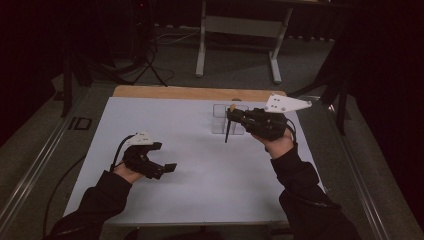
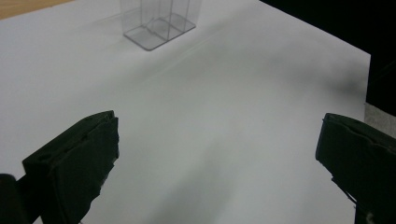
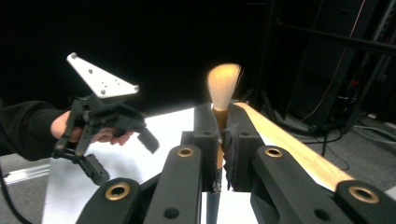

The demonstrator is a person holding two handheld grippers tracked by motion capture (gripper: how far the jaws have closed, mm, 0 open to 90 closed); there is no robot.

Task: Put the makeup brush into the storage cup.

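My right gripper (image 1: 231, 115) is shut on a brush (image 1: 227, 131) with a thin black handle and pale tan bristles, which it holds upright. The handle hangs down in front of a clear plastic box (image 1: 219, 125) on the white table sheet (image 1: 200, 190). In the right gripper view the bristles (image 3: 223, 86) stand above the closed jaws of my right gripper (image 3: 223, 133). My left gripper (image 1: 166, 156) hovers low over the sheet at the near left, open with nothing between its jaws. In its own view the left gripper (image 2: 217, 135) points toward the clear box (image 2: 159, 23). The right gripper view shows the left gripper (image 3: 123, 156) farther off.
A wooden table edge (image 1: 175, 92) runs along the far side of the sheet. Behind it stand a desk frame (image 1: 240, 30) and a dark tripod (image 1: 147, 55) on the floor. Bare white sheet spreads between the two grippers.
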